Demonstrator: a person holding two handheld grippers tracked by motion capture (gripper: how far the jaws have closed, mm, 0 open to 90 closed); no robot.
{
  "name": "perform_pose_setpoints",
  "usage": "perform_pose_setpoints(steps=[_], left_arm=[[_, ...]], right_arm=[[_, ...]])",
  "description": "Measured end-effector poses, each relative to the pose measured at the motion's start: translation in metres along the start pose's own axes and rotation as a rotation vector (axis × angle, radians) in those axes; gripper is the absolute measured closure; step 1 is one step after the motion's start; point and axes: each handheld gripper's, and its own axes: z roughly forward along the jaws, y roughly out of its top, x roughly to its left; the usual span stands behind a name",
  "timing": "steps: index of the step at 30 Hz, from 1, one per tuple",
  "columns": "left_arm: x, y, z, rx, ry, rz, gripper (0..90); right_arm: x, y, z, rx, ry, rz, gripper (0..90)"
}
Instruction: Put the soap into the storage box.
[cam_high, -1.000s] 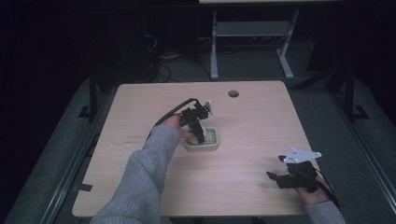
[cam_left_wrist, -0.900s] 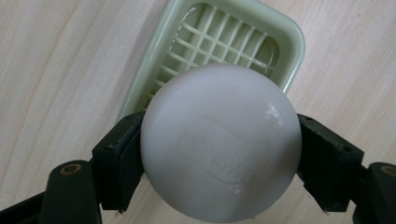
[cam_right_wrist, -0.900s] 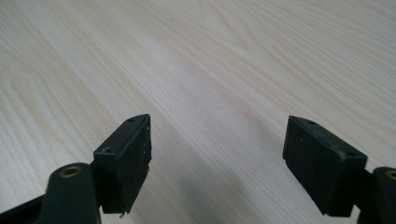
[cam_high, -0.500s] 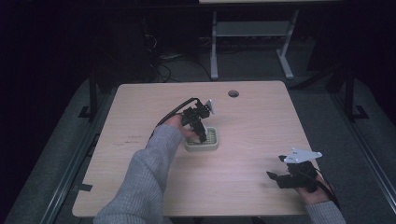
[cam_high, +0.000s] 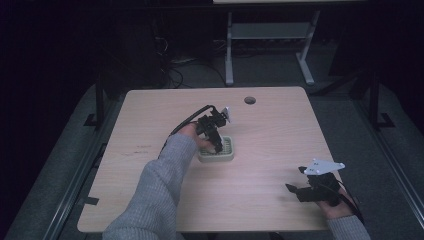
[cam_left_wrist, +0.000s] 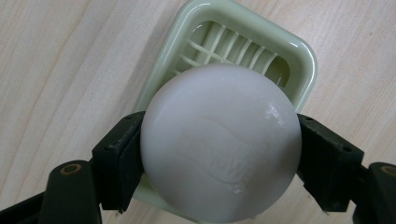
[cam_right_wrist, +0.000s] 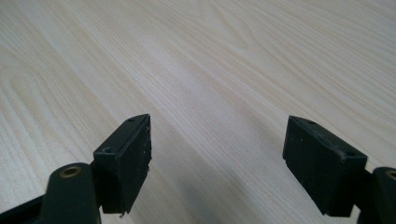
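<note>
A pale green soap dish (cam_high: 222, 154) (cam_left_wrist: 247, 37) with a slatted bottom lies at the middle of the wooden table (cam_high: 270, 130). My left gripper (cam_high: 216, 143) (cam_left_wrist: 219, 161) is shut on a round white soap bar (cam_left_wrist: 220, 144) and holds it just above the dish, covering most of it. I cannot tell whether the soap touches the dish. At the table's front right, my right gripper (cam_high: 294, 191) (cam_right_wrist: 217, 161) stands open over bare wood with nothing between its jaws.
A round cable hole (cam_high: 249, 100) sits near the table's far edge. A desk frame (cam_high: 265, 45) with white legs stands on the dark floor behind the table. Cables (cam_high: 175, 70) lie on the floor at the back left.
My left gripper with the soap has shifted slightly over the dish. The right gripper has not moved.
</note>
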Motion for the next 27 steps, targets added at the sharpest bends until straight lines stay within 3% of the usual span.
perform_pose_setpoints(steps=[27], left_arm=[[0.001, 0.004, 0.011, 0.037, -0.013, 0.005, 23.6]], right_arm=[[-0.001, -0.001, -0.001, 0.001, 0.005, 0.004, 23.1]])
